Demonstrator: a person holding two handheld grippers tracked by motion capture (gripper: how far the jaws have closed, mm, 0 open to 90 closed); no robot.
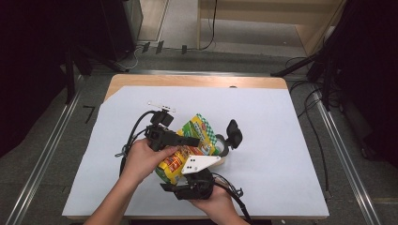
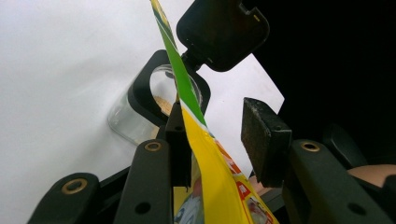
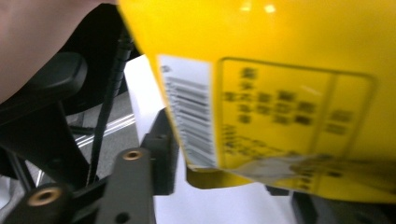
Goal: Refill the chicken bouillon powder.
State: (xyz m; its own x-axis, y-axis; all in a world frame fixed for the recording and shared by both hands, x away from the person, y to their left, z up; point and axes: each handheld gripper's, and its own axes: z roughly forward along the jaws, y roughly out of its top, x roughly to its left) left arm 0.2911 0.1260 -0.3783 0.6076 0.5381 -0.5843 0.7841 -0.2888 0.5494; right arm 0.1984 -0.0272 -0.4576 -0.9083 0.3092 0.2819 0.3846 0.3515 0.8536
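Note:
A yellow and green snack bag (image 1: 199,133) is held tilted above the white sheet, its top toward a glass jar (image 1: 221,149) whose black flip lid (image 1: 233,132) stands open. My left gripper (image 1: 193,140) straddles the bag's upper edge. In the left gripper view the bag (image 2: 205,158) lies against one pad, the other pad (image 2: 264,140) stands clear of it, and the jar (image 2: 135,119) lies beyond. My right gripper (image 1: 187,174) holds the bag's lower end. In the right gripper view the bag's barcode side (image 3: 261,93) sits between the jaws of my right gripper (image 3: 233,182).
A white sheet (image 1: 281,140) covers most of the wooden table (image 1: 197,80). A small white piece (image 1: 161,104) lies behind the left hand. Cables trail from both grippers toward the front edge. Metal rails and dark stands flank the table on the floor.

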